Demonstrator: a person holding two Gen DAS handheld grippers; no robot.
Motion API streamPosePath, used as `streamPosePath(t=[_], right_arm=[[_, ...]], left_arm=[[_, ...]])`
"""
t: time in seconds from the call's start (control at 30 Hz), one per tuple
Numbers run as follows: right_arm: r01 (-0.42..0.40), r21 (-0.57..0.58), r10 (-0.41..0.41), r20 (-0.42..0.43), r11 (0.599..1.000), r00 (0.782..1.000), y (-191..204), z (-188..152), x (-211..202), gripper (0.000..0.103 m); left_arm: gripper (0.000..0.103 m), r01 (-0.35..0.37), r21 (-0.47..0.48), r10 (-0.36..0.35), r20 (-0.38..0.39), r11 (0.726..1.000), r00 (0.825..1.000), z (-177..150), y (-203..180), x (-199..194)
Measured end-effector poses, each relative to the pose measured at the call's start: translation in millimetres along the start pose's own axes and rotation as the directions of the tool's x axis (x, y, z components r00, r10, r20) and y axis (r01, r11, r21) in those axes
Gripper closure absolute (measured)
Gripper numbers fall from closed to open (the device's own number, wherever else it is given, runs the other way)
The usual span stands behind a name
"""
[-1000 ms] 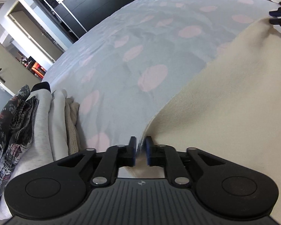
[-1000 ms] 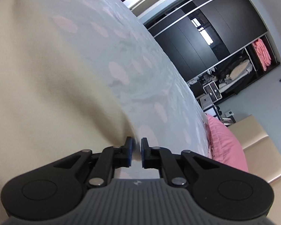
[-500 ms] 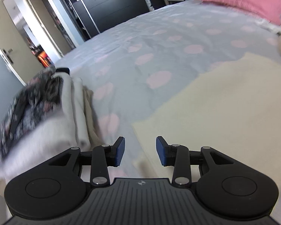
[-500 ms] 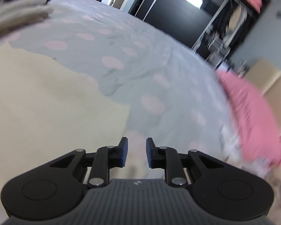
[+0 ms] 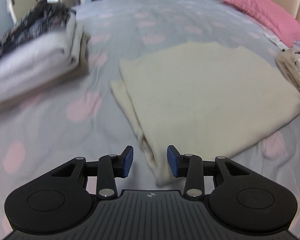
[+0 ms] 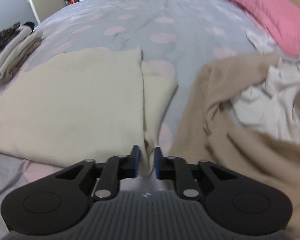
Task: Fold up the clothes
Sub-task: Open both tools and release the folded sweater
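A cream garment (image 5: 200,92) lies folded flat on the bed, also seen in the right wrist view (image 6: 80,104). One narrow sleeve end runs along its left side and passes between the wide-apart fingers of my left gripper (image 5: 150,161), which is open. On the garment's other side a narrow folded strip (image 6: 156,92) leads into my right gripper (image 6: 147,161). Its blue pads stand close together with that cream cloth bunched between them.
A stack of folded clothes (image 5: 30,64) sits at the left on the grey, pink-dotted bedsheet (image 5: 50,140). A loose tan garment (image 6: 240,140) with white cloth (image 6: 270,104) lies heaped to the right. A pink pillow (image 5: 270,18) is at the far right.
Both grippers let go of the cream garment's far edge and drew back to its near side. The left jaws opened wide; the right jaws opened, then narrowed on the cloth.
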State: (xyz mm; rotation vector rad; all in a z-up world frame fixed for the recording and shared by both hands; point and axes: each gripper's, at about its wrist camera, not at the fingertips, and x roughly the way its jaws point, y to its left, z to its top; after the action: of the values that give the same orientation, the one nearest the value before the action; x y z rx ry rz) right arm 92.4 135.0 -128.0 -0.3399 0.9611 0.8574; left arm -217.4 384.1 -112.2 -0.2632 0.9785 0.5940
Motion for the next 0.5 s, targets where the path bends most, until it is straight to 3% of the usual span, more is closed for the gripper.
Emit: streamPosePath(t=[0.03,0.23,0.4,0.5], right_arm=[[0.006,0.007,-0.006,-0.009,1.0,1.0,-0.4,-2.7,1.5,0.099],[0.061,-0.006,-0.061,-0.045,0.998,0.997,-0.4,-15.0,11.6,0.102],[0.064,0.037,-0.062,-0.046,0.997,0.997,-6.0,-17.0,0.8,0.099],[0.041,0.095,-0.039,-0.023,0.995,0.999,-10.4,-15.3,-10.4,0.095]], left_arm=[[0.071,0.0,-0.016,0.0,-0.017,1.0,1.0,-4.4,-0.8,2.4],[0.073,-0.033,-0.017,0.032,-0.039,0.999,0.999,-12.1,-4.8,11.2],[0.073,-0.092,-0.032,0.091,-0.043,0.995,0.995,-17.2,0.1,0.9],[0.072,-0.063,-0.104,0.062,-0.012,0.993,0.998,-17.0,5.4,-3.9]])
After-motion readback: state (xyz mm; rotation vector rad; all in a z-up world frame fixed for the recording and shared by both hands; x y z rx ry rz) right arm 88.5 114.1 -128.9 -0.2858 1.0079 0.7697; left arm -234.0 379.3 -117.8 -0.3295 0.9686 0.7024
